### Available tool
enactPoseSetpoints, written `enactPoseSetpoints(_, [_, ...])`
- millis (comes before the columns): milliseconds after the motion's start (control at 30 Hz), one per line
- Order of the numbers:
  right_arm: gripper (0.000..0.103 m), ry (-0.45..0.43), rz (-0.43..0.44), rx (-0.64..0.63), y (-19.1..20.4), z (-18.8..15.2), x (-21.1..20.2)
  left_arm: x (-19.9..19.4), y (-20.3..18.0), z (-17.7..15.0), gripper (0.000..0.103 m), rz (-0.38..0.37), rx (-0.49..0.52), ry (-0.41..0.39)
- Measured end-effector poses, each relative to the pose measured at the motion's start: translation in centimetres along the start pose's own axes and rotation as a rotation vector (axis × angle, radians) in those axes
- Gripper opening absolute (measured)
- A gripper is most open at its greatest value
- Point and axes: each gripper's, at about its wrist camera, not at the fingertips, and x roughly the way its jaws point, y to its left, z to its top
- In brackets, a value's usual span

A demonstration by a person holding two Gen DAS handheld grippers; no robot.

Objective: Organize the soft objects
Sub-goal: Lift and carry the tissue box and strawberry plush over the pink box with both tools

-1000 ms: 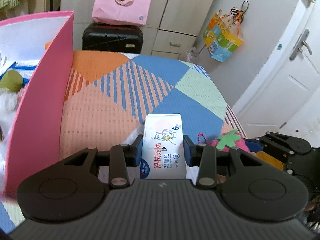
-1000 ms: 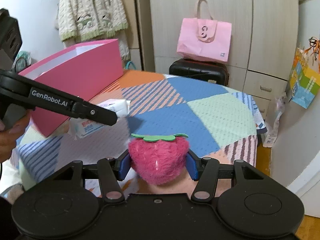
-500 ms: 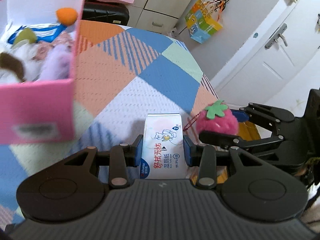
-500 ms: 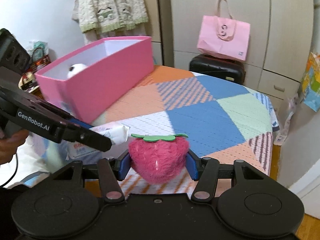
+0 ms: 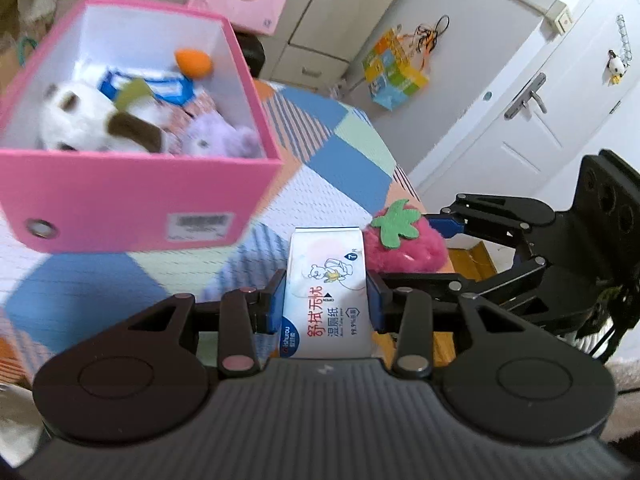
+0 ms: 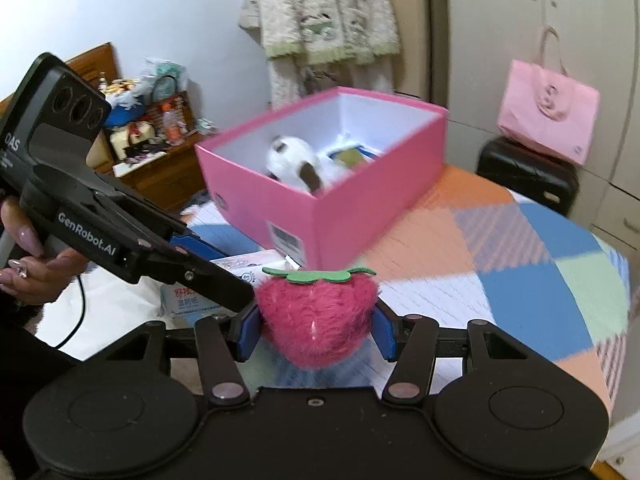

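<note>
My left gripper (image 5: 326, 300) is shut on a white pack of wet wipes (image 5: 328, 276), held above the quilt. My right gripper (image 6: 316, 328) is shut on a fluffy pink plush strawberry (image 6: 316, 316) with a green felt leaf. The strawberry (image 5: 404, 246) shows just right of the wipes pack in the left wrist view. A pink open box (image 5: 132, 196) stands ahead on the left and holds a white-and-brown plush (image 5: 88, 120), a purple plush (image 5: 216, 138) and other soft items. From the right wrist view the box (image 6: 360, 196) is ahead, past the left gripper (image 6: 240, 298).
The bed carries a patchwork quilt (image 6: 520, 264) in orange, blue and green. A black suitcase (image 6: 528, 172) with a pink bag (image 6: 548, 108) stands behind it. A white door (image 5: 540, 112) is at the right. A hand (image 6: 28, 264) holds the left gripper's handle.
Both grippers have risen and swung towards the pink box with their loads still held. The box's open top and the plush toys inside have come into both views.
</note>
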Motion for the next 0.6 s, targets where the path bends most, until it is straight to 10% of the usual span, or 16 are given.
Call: enactPoseSetpoints(600, [0.063, -0.089, 0.016, -0.01, 2.4, 7.0, 1.5, -5.9, 5.7, 4.0, 0.039, 0.024, -0.003, -0.156])
